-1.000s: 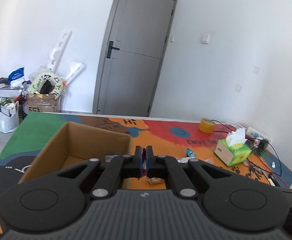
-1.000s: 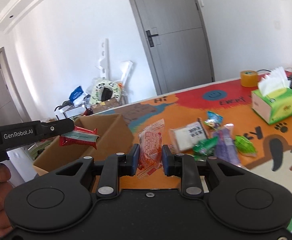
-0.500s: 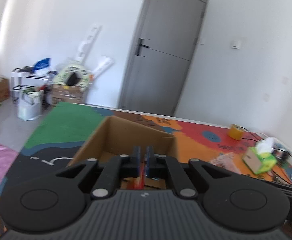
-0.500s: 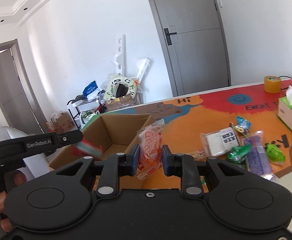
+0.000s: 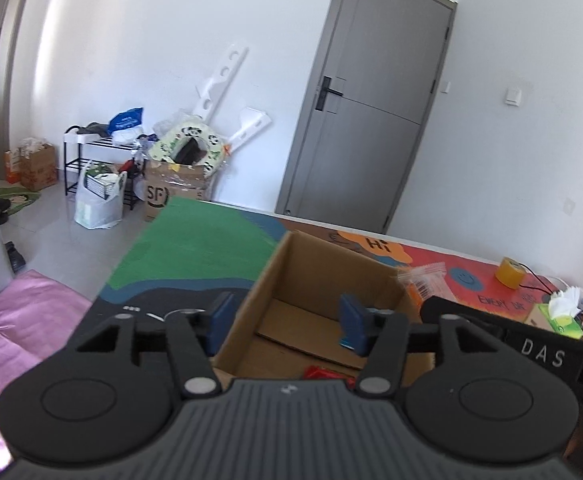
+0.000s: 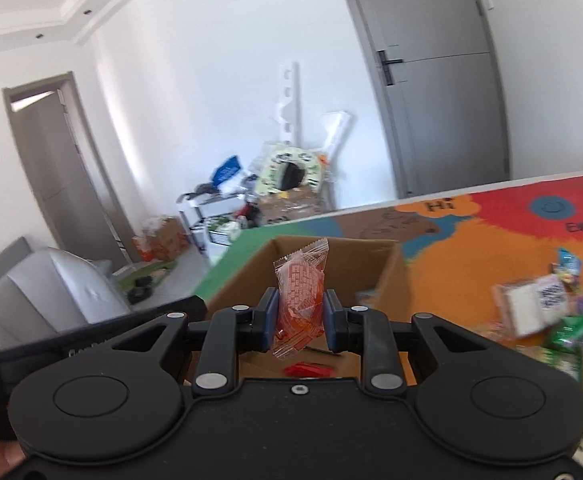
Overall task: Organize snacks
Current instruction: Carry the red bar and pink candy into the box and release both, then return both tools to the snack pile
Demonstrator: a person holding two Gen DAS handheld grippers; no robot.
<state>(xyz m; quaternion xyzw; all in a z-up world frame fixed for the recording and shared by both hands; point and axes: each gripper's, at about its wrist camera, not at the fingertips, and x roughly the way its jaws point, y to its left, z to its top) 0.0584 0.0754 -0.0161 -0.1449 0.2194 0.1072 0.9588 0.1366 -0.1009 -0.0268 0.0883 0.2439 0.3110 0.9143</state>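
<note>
Two claws are over the cardboard box (image 5: 323,280) right now. Left claw (image 5: 285,318) is empty and its jaws are opening, spread wide above the box with nothing between them. Down on the box floor, right at the near edge, sits a red snack packet (image 5: 325,372); you can spot it from the right wrist view too.

Right claw (image 6: 300,322) is holding a clear packet of orange snacks (image 6: 301,304) upright between its blue pads, just over the near side of the box. Its jaws are easing apart a bit, but the pads look like they're still touching the packet on both sides.

Right of the box, on the colourful counter (image 6: 471,248), there's a loose pile of other snacks (image 6: 551,312), kinda blurry. Further right of the box, a green tissue box (image 5: 559,320) and a yellow tape roll (image 5: 511,272). Way past the box, a grey door (image 5: 371,112).
</note>
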